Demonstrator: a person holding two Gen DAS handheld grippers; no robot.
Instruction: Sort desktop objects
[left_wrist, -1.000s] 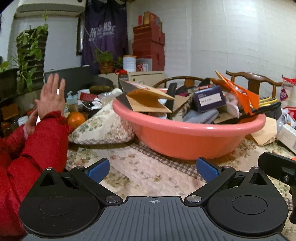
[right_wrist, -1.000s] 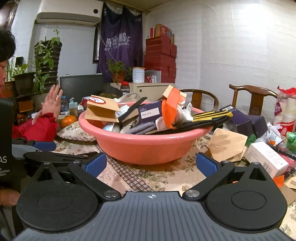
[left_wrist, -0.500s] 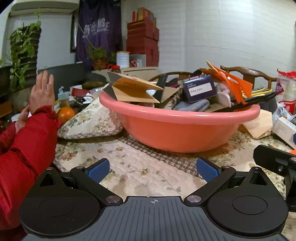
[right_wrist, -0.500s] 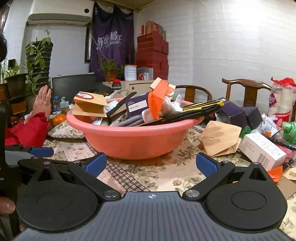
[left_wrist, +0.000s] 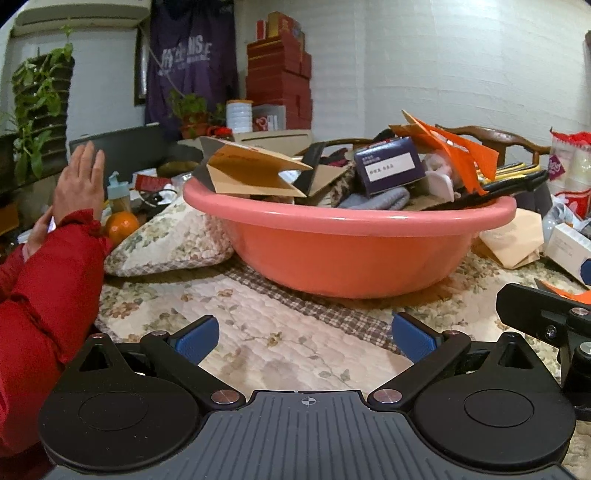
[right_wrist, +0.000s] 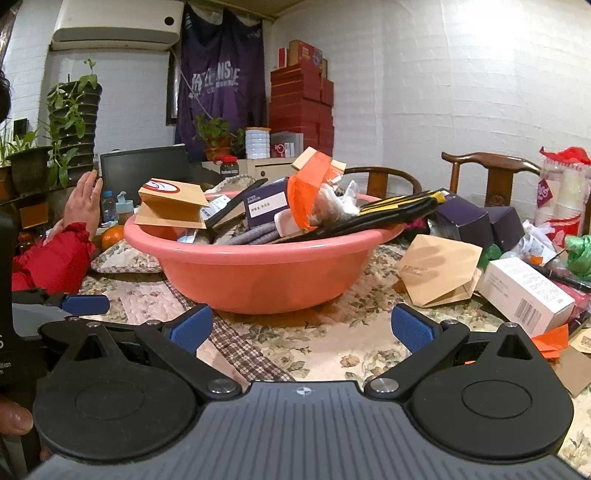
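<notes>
Both jaws: your left gripper (left_wrist: 303, 334) and right gripper (right_wrist: 302, 329) stand spread wide with nothing between the blue pads; that suits a start, since no item has been chosen yet.

Left jaws, reach: they hover low over the quilted floral cloth (left_wrist: 258, 332) on the bench, aimed at the wall of the round salmon-pink plastic basin (left_wrist: 351, 254), which sits ahead of them and apart, not touching.

Right jaws, reach: they point at the same basin (right_wrist: 258, 273) from slightly further right, also apart from it; the tan folded paper envelope (right_wrist: 439, 269) lies on the cloth just right of the basin, near the right pad's side.

Basin load: it is heaped above the rim, probably because the things were gathered there for sorting; a brown folded cardboard sleeve (left_wrist: 255, 173) leans over the left rim, a dark purple box with a white label (left_wrist: 388, 170) sits near the middle, and torn orange paper (left_wrist: 454, 147) sticks up on the right.

Loose items: a white carton with a barcode (right_wrist: 524, 291) lies on the bench well right of the basin.

Bystander: a hand in a red sleeve (left_wrist: 79, 184) is raised at the left, clear of both jaws.

Judgement: to take anything from the heap you would need to lift over the rim.
</notes>
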